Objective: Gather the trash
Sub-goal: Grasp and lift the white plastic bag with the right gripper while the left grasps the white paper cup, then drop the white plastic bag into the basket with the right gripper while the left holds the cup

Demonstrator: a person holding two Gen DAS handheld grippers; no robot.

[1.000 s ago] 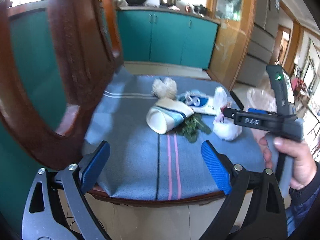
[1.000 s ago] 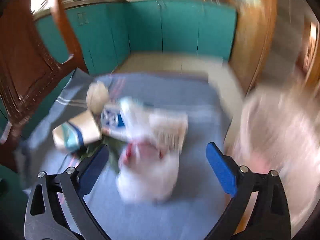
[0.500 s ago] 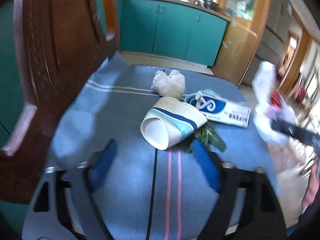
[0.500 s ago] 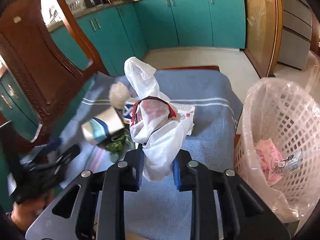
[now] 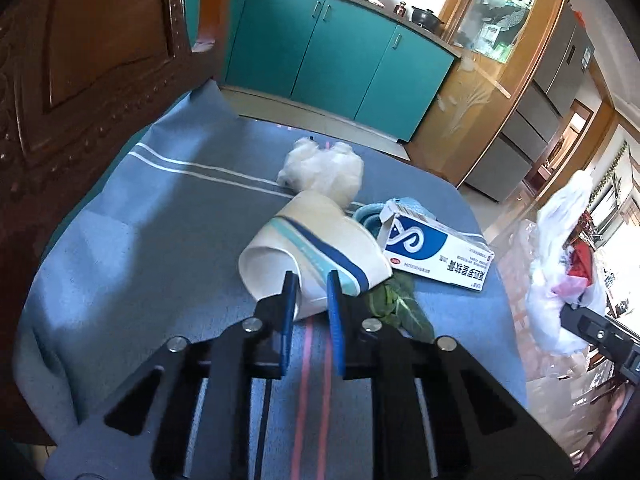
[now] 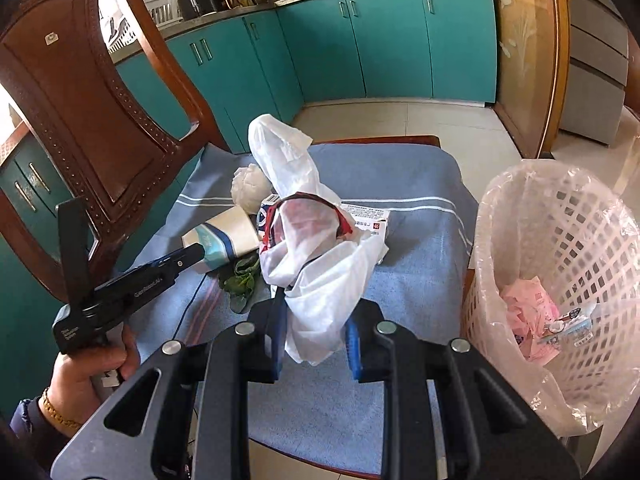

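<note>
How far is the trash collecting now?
Done: some wrappers lie in the lined basket. In hand: right gripper holds the white plastic bag; left gripper pinches the paper cup. Left: box, tissue wad, green leaves.

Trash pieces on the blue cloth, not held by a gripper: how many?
3: crumpled white tissue wad farthest, blue-and-white cardboard box right, green leaf nearest. More may be hidden underneath.

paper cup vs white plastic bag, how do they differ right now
The paper cup lies on its side on the blue cloth, while the white plastic bag hangs lifted above it. The cup is stiff, cream with blue stripes; the bag is limp, crumpled, with something red inside. The left gripper pinches the cup's rim; the right gripper clamps the bag's lower end. Both are gripped trash.
</note>
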